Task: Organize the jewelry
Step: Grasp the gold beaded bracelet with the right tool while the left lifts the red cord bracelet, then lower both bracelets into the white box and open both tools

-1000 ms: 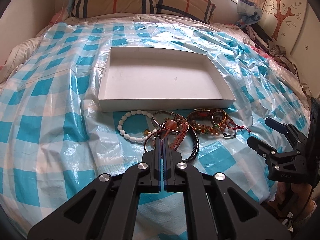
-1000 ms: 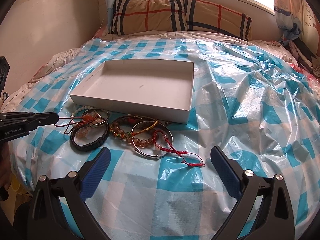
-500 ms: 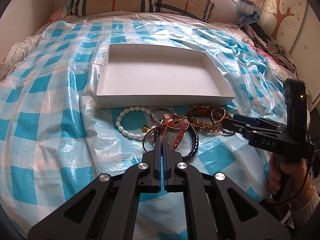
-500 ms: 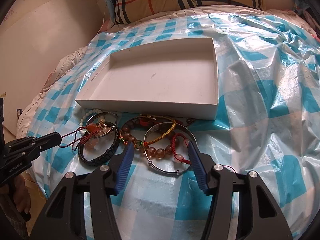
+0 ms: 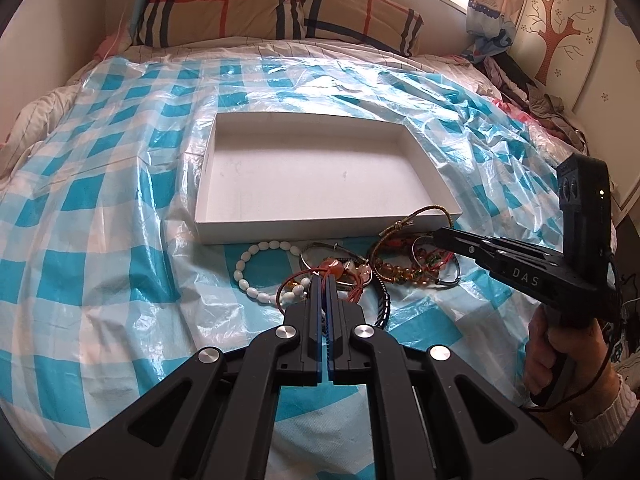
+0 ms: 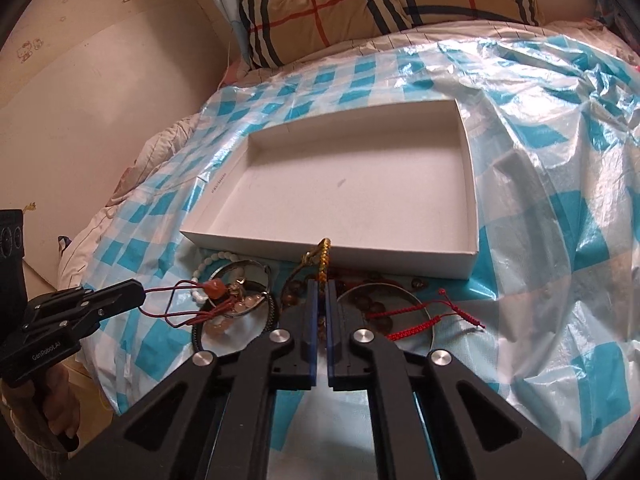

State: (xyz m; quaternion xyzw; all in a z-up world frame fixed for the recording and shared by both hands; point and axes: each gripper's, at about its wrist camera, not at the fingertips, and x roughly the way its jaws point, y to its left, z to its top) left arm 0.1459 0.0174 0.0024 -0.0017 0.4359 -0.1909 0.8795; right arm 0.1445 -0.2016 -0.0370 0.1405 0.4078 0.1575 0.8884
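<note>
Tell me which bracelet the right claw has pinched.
The gold braided cord bracelet, standing up between the right claw fingers by the white box. The others lie flat, except the red cord one.

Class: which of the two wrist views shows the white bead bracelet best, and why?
The left wrist view: the white bead bracelet shows as a nearly whole loop beside the white box. In the right wrist view only a few beads show.

Black claw (image 5: 324, 280) with blue pads (image 6: 311, 312), silver screws, "DAS" lettering, bare hand (image 5: 560, 348), white knit cuff
</note>
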